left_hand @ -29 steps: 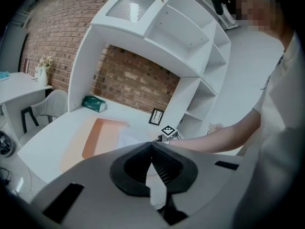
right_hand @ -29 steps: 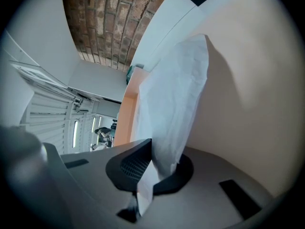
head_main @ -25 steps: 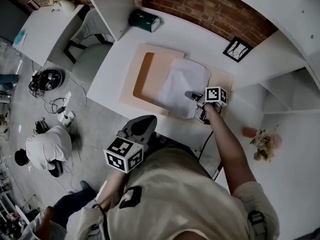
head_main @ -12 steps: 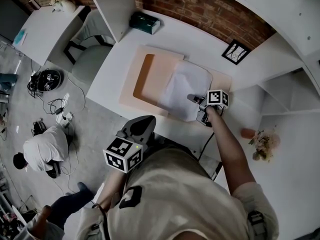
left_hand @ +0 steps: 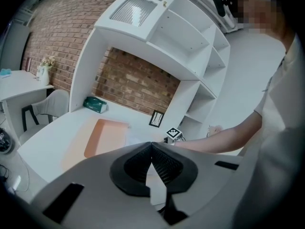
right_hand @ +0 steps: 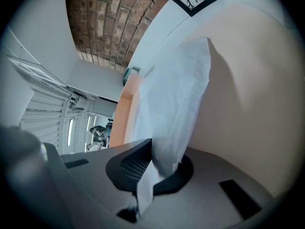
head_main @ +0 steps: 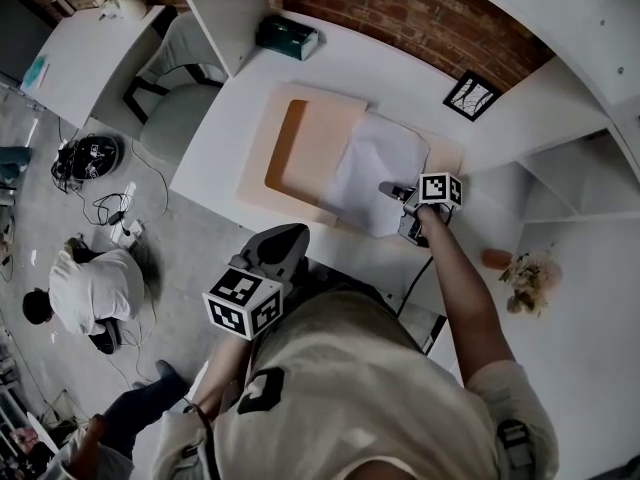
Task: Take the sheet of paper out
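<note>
Pinching one sheet of paper (head_main: 375,163), the right gripper (right_hand: 151,161) has its fingers closed; the left gripper (left_hand: 151,146) is closed, empty.

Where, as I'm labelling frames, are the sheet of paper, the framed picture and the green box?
sheet of paper (head_main: 370,163): head view, its middle.
framed picture (head_main: 472,96): head view, its centre.
green box (head_main: 288,38): head view, its top face.

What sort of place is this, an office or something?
Likely a home-office or studio set: a white desk with built-in shelves against a brick wall, a chair, and cables on the floor.
</note>
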Action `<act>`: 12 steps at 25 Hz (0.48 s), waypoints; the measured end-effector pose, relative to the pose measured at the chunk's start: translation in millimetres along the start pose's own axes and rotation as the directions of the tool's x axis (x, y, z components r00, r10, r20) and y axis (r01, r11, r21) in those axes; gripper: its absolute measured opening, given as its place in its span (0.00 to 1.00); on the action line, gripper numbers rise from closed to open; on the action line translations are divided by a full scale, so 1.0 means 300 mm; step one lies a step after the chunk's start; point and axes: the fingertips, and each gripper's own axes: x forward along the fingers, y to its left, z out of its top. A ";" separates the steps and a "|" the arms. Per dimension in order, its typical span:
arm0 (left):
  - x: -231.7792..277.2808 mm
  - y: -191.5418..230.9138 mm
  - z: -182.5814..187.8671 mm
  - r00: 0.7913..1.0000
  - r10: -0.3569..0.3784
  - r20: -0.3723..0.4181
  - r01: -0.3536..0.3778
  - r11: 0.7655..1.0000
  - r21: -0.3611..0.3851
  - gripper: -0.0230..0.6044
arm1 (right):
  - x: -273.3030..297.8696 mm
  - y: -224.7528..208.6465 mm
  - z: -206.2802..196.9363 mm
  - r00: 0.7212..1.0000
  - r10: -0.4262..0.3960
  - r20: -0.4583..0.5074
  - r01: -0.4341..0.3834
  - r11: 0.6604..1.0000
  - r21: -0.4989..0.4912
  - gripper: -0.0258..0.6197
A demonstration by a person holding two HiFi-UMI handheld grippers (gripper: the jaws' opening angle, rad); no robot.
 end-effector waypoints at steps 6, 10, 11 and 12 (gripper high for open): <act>-0.002 0.019 0.017 1.000 0.004 0.001 -0.004 1.000 0.000 0.06 | -0.010 -0.005 0.007 1.000 -0.006 0.011 0.006 1.000 0.007 0.08; -0.004 0.030 0.017 1.000 0.008 0.001 -0.008 1.000 -0.001 0.06 | -0.017 -0.009 0.007 1.000 -0.002 0.022 0.002 1.000 0.016 0.08; -0.003 0.029 0.014 1.000 0.007 -0.001 -0.007 1.000 -0.002 0.06 | -0.018 -0.011 0.006 1.000 -0.003 0.022 0.002 1.000 0.016 0.08; -0.002 0.028 0.012 1.000 0.004 -0.002 -0.004 1.000 -0.004 0.06 | -0.019 -0.011 0.005 1.000 -0.003 0.023 0.003 1.000 0.017 0.08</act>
